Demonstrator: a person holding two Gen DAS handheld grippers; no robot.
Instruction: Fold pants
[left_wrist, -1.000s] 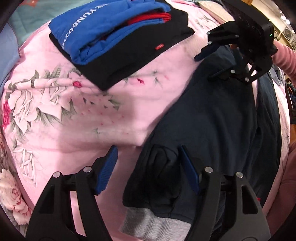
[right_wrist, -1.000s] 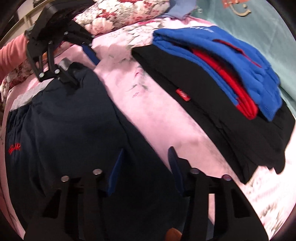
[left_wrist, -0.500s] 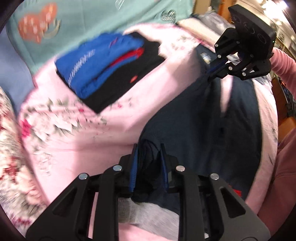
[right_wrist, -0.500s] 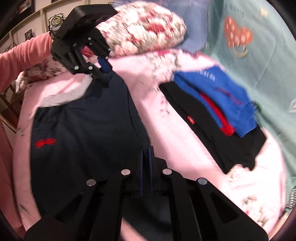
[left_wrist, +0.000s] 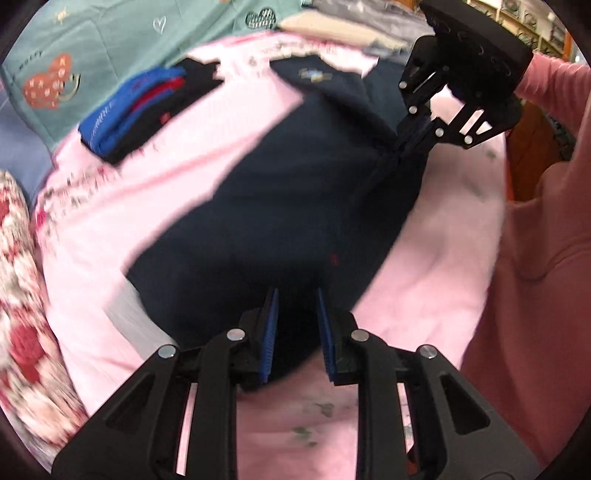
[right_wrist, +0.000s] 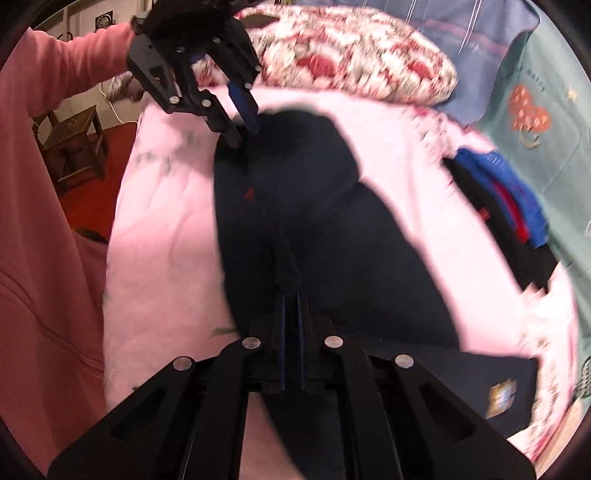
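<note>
Dark navy pants (left_wrist: 295, 203) lie stretched across a pink bedspread (left_wrist: 184, 177). At the bottom of the left wrist view, my left gripper (left_wrist: 297, 328) is shut on a bunched fold of the pants near the waistband. The right gripper (left_wrist: 408, 146) shows at the upper right, pinching the pants' far end. In the right wrist view the pants (right_wrist: 314, 240) run away from my right gripper (right_wrist: 291, 317), whose blue pads are nearly together on a thin ridge of the cloth. The left gripper (right_wrist: 242, 127) grips the far end at the upper left.
A stack of folded blue, red and black clothes (left_wrist: 136, 110) (right_wrist: 506, 206) sits near the teal blanket (right_wrist: 546, 110). A floral pillow (right_wrist: 351, 66) lies at the head. Another navy garment with a patch (right_wrist: 498, 395) lies beside the pants. A person in pink (left_wrist: 535, 258) stands by the bed.
Both grippers went from open to shut on the pants and carried them across the bed, away from the folded stack, which now looks smaller and farther off.
</note>
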